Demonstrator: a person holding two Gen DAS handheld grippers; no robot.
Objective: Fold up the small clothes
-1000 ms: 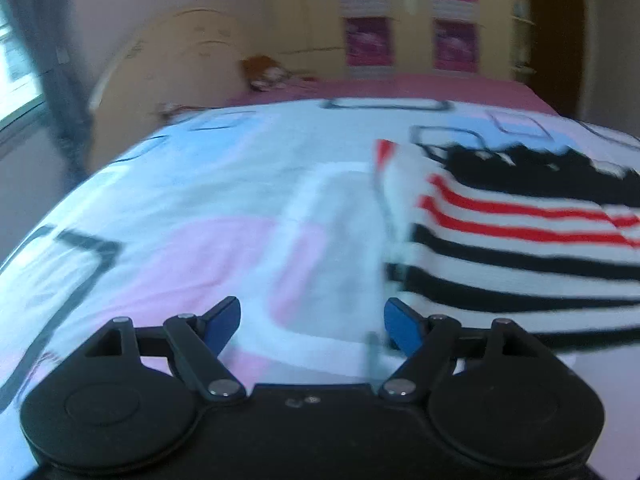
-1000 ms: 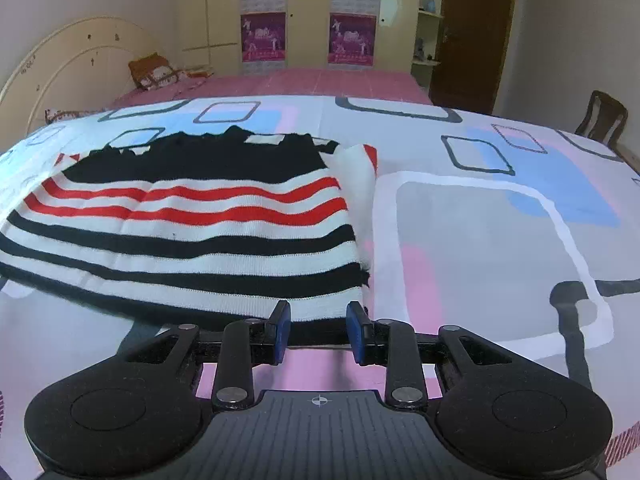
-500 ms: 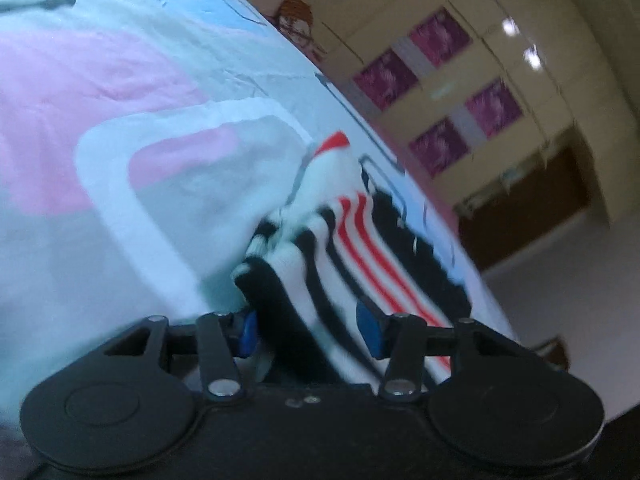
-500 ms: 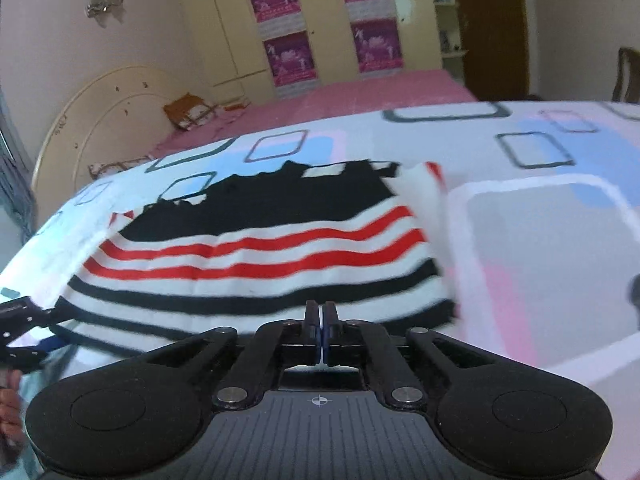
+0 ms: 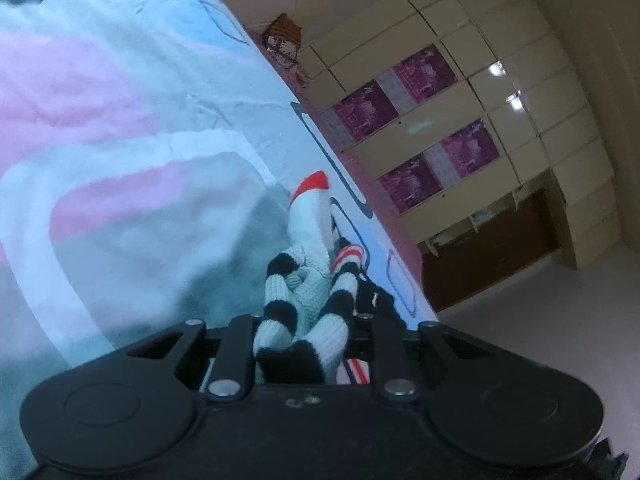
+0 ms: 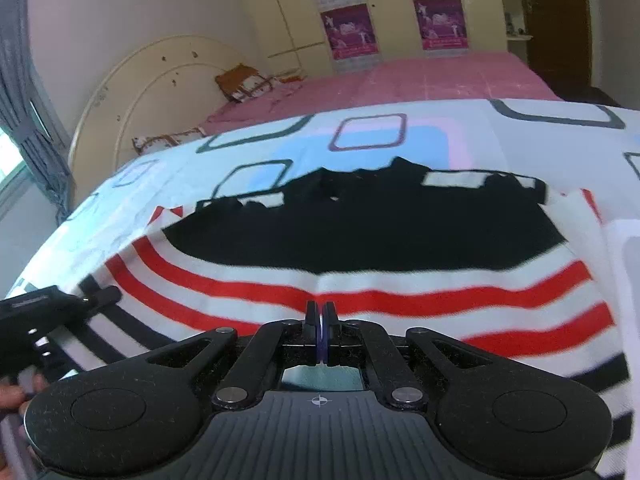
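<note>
A home bedroom. A bed fills the lower frame, its patterned quilt (image 6: 400, 136) over a pink sheet (image 6: 420, 76); a curved cream headboard (image 6: 132, 92) stands at left. Across the top, a cream wardrobe (image 6: 280, 8) with purple posters (image 6: 348, 32), grey curtains (image 6: 24, 80) at far left.

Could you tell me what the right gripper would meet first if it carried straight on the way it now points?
Probably the striped sweater: the right gripper, fingers shut, aims down at its red stripes, though depth is unclear.
</note>
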